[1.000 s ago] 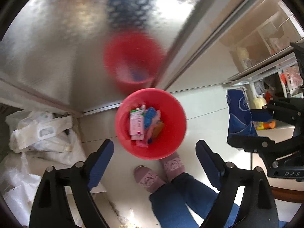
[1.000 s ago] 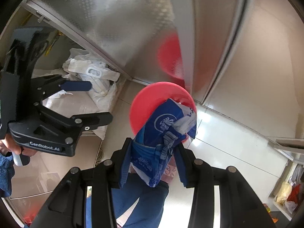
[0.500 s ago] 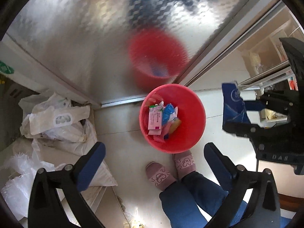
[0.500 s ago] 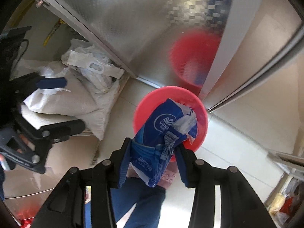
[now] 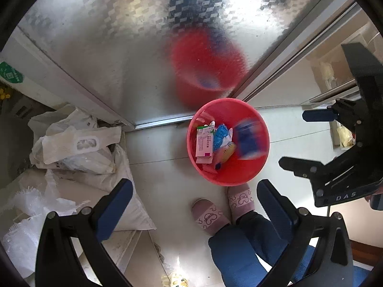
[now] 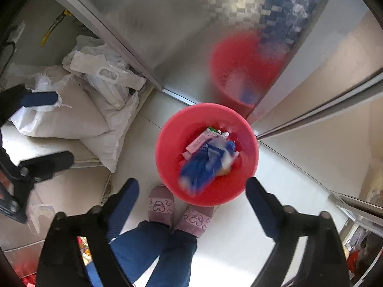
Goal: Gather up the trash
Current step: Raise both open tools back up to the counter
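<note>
Right gripper [image 6: 192, 203] points straight down, its blue-padded jaws spreading apart, nothing between them. Directly below, the blue wrapper [image 6: 203, 165], crinkled glossy plastic with white print, shows as a motion-blurred smear inside the red bucket [image 6: 167, 172], free of the pads. Left gripper [image 5: 195, 205] hangs released too, jaws wide, nothing in them, black rigid arms with ribbed blue pads.

The bucket is round, smooth plastic, standing on pale glossy floor tile. Inside it lie a flat pink-and-white carton [image 5: 204, 143], a crumpled light-blue bit [image 5: 221, 136] and something orange [image 5: 226, 151], with the wrapper toward the right wall in the left view. A dimpled metal panel [image 5: 119, 47] behind throws back a fuzzy red reflection. Woven white sacks [image 6: 71, 119] slump to the left. Pink fuzzy slippers [image 6: 160, 203] stand just beside the bucket's near rim.
</note>
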`<state>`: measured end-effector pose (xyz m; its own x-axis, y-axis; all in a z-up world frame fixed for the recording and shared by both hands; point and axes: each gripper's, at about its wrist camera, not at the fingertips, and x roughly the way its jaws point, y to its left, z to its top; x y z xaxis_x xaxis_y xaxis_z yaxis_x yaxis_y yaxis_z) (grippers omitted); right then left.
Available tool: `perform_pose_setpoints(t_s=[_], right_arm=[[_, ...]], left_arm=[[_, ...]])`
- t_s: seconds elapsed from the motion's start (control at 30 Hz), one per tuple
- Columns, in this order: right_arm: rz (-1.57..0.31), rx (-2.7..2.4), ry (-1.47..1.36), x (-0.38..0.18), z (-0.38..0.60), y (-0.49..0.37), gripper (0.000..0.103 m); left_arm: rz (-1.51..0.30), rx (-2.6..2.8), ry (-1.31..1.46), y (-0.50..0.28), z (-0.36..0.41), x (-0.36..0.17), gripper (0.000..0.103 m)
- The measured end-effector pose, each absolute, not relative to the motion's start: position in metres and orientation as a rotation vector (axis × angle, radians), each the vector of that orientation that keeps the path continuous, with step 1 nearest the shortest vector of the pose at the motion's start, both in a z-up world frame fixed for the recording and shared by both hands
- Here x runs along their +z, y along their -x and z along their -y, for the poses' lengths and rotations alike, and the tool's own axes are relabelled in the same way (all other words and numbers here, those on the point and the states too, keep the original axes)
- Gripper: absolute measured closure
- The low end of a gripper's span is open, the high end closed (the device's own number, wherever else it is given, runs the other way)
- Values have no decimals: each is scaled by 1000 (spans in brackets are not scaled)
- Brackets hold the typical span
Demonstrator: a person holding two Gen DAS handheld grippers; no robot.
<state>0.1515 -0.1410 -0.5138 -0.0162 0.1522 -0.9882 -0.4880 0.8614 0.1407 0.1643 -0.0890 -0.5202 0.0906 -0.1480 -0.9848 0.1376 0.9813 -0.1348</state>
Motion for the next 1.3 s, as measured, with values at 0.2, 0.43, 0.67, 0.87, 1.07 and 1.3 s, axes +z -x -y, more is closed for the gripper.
perform_pose_setpoints(t_s=[0.2,0.43,0.67,0.87,1.07,1.3], right_arm=[[-1460,523,265,-494,148,-143,0],[-1415,531,291,-453,145,-138,0],[-1370,522,275,-377,152,-131,0],[-1330,536,265,-300,154,-123,0],[-1302,535,277,-242,156,-117,0],[-1247,562,276,-181,158,-115,0]], left_arm=[[-1456,-210,24,-156,87,-509,0],[-1444,-199,36,-146,95,-470,0],[-1402,-162,77,-134,101,-384,0],[-1368,-151,96,-124,107,-308,0],[-1333,-128,84,-116,116,-236,0],[-1257,-76,44,-109,115,-160,0]])
